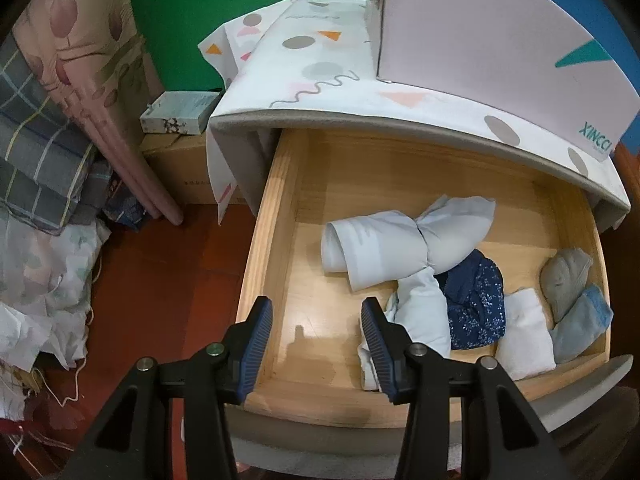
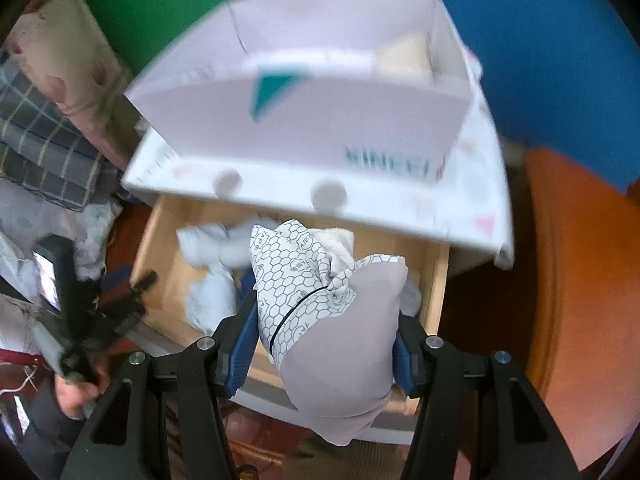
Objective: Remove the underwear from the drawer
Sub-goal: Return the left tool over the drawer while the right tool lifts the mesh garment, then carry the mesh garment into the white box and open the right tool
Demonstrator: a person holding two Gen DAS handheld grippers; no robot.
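The wooden drawer (image 1: 280,216) stands pulled out. Inside lie a pale blue rolled garment (image 1: 400,240), a navy speckled piece (image 1: 476,300), a folded white piece (image 1: 524,332) and grey and blue socks (image 1: 564,280). My left gripper (image 1: 316,344) hangs open over the drawer's front left corner with nothing between its fingers. In the blurred right wrist view, my right gripper (image 2: 326,320) is shut on a rolled underwear bundle (image 2: 340,340), grey with a white honeycomb-print part, held above the drawer (image 2: 434,280). The left gripper (image 2: 80,312) and the hand holding it show at the left there.
A white open box (image 2: 320,120) with a teal triangle stands on the cabinet's cloth-covered top (image 1: 320,80). Bedding and loose cloth (image 1: 44,200) pile up at the left over a red floor. A cardboard box (image 1: 180,168) sits beside the cabinet. An orange surface (image 2: 580,280) lies at the right.
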